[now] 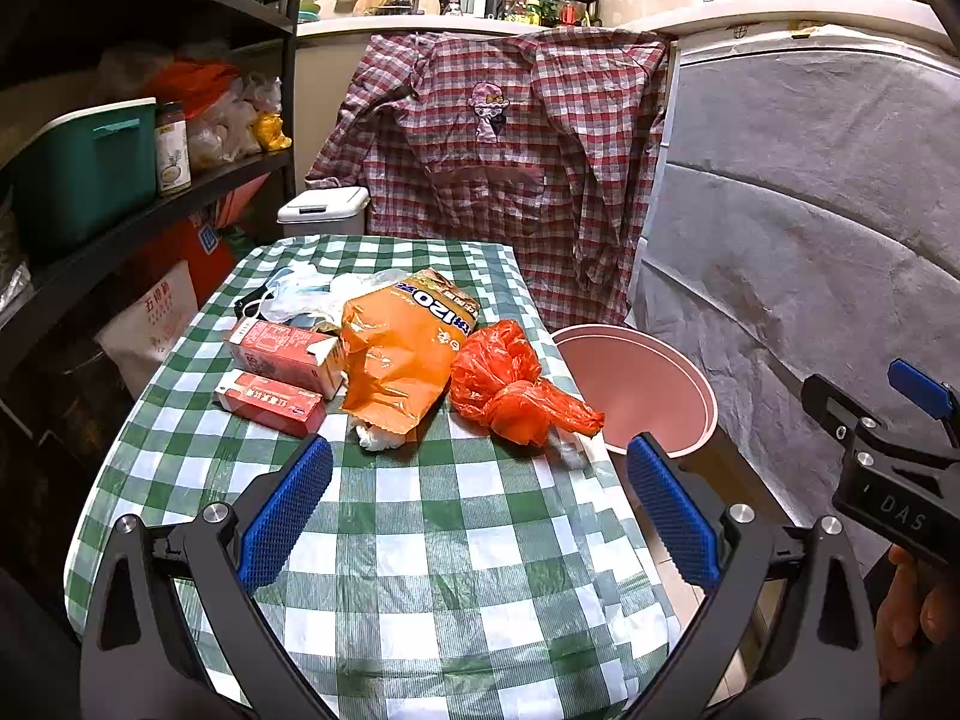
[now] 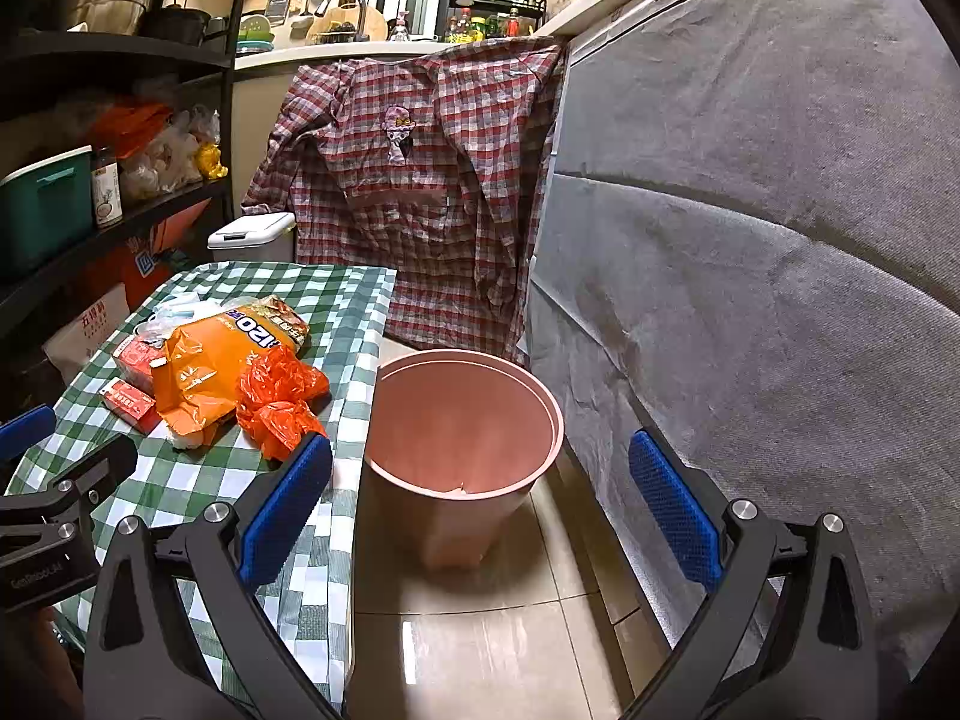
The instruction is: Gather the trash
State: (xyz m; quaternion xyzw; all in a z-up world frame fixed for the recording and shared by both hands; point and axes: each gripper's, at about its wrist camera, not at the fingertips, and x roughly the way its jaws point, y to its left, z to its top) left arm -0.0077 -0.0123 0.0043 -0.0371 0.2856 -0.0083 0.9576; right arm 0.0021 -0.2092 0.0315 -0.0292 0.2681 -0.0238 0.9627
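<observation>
Five trash pieces wait on the desk [image 1: 420, 540].
Pink bin [image 2: 465, 420] looks empty; left hand-held gripper [image 1: 480, 510] and right hand-held gripper [image 2: 480, 510] are open, holding nothing.

Left wrist view: from above near edge of checked tablecloth [image 1: 432, 516], facing along table toward plaid shirt [image 1: 498, 168]; trash pile mid-distance. Right wrist view: from off table's right edge, above tiled floor [image 2: 492, 648], facing pink bin [image 2: 462, 420] close ahead. Shared: tablecloth [image 2: 252, 474], bin [image 1: 642, 390], shirt [image 2: 420, 180], shelving.
</observation>
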